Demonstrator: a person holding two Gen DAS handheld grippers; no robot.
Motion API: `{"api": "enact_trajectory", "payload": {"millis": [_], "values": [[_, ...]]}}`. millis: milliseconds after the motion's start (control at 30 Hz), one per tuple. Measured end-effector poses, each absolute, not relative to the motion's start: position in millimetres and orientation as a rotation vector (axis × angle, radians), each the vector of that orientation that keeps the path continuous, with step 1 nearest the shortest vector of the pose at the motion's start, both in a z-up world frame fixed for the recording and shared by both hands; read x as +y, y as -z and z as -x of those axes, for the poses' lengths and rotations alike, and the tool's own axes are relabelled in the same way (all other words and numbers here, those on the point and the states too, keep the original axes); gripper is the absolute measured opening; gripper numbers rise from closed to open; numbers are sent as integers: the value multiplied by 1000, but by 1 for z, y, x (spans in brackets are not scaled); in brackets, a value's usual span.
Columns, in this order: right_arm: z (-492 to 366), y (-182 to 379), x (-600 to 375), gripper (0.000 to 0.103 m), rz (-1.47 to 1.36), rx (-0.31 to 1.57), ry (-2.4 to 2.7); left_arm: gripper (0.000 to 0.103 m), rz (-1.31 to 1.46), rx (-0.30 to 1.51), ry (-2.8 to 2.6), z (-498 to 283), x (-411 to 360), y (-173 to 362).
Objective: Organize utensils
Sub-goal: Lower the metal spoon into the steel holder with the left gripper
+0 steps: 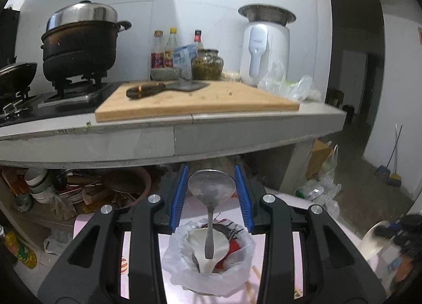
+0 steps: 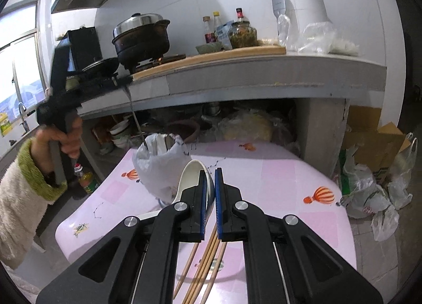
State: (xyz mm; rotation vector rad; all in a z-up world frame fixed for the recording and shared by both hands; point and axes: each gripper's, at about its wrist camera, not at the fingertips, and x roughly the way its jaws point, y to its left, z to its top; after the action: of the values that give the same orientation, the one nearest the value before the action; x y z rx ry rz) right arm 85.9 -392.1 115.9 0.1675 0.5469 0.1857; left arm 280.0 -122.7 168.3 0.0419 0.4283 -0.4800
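A low table [image 2: 277, 180] under a pink cloth printed with hot-air balloons stands before a grey concrete kitchen counter [image 1: 168, 132], where a wooden cutting board [image 1: 200, 100] carries a cleaver [image 1: 166, 87], a lidded black pot [image 1: 79, 45] sits on the gas stove, and sauce bottles [image 1: 164, 50], a jar of pickles [image 1: 207, 63] and a white appliance [image 1: 263, 50] line the white wall. Bowls and clutter fill the space under the counter, and plastic bags and a cardboard box lie on the floor at its far end. My left gripper [image 1: 211, 185] hangs over a bag-lined container [image 1: 208, 256] on the table with its blue pads [image 1: 179, 195] set wide; a metal spoon [image 1: 211, 190] stands between them, bowl end up and handle pointing down into the container, which already holds a white ceramic spoon [image 1: 208, 251]. Whether the pads touch the metal spoon's bowl I cannot tell from either view. My right gripper [image 2: 210, 203] is drawn nearly closed, pinching the edge of a second white ceramic spoon [image 2: 192, 174] just beside the container. A bundle of wooden chopsticks [image 2: 203, 264] lies on the cloth beneath that gripper.
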Motion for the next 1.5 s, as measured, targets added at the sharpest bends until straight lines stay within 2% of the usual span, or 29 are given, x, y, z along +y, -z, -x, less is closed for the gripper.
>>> {"api": "enact_trajectory", "payload": {"millis": [667,1500], "values": [[-99,-99,-398,6,-192,597,-182,35,-231,462,488,-300,-143,-94],[-97,-98,-399,6,-188,599,-181,34,-288,544,460,-302,-150,-48]]}}
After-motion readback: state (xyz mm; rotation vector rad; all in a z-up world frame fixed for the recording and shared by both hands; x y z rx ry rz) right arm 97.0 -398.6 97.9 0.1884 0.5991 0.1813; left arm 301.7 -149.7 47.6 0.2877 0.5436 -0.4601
